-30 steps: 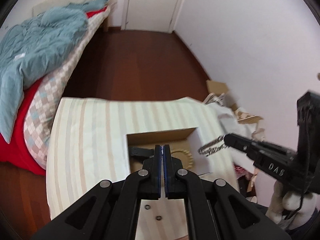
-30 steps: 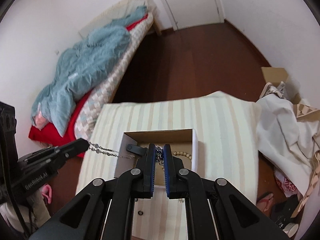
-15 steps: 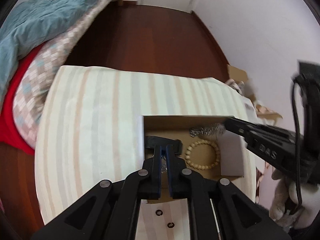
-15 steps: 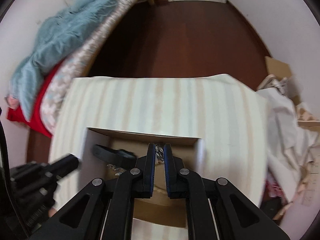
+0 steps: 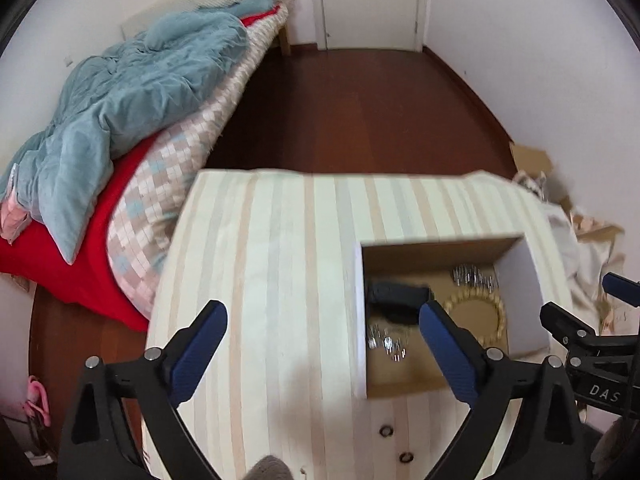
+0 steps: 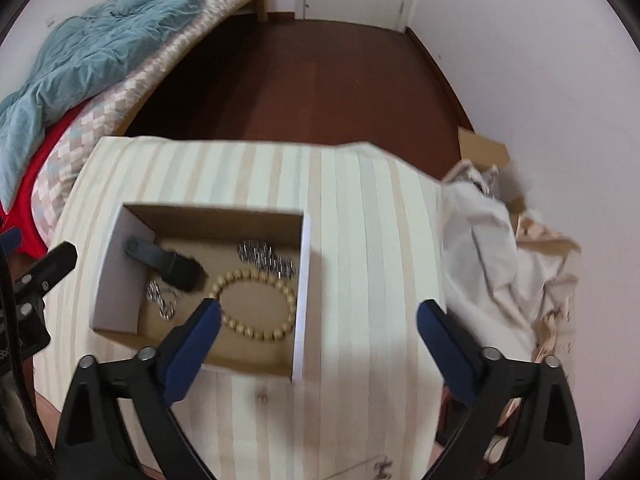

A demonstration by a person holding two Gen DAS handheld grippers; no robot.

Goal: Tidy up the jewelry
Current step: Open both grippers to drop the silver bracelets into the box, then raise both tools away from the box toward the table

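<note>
While both pairs of fingers are spreading apart with nothing between them, the open cardboard box [image 6: 216, 280] is seen resting on the striped bench [image 6: 360, 240]. The left gripper [image 5: 320, 328] is held released above the bench just left of the box, its right finger [image 5: 448, 344] overlapping the box interior in the left wrist view. The right gripper [image 6: 320, 324] is held released over the box's right wall, its left finger [image 6: 192, 340] overlapping the near part of the box. Inside the box, a beaded bracelet [image 6: 256, 304] is laid near the right wall, a silver chain [image 6: 268, 258] is piled just behind it, a second silver chain [image 6: 162, 300] is laid toward the left wall, and a black strap [image 6: 164, 260] is laid against the left rear corner. Two small rings [image 5: 396, 444] are seen on the bench in front of the box. A bed with a teal blanket [image 5: 132, 92] is seen well left of the box.
</note>
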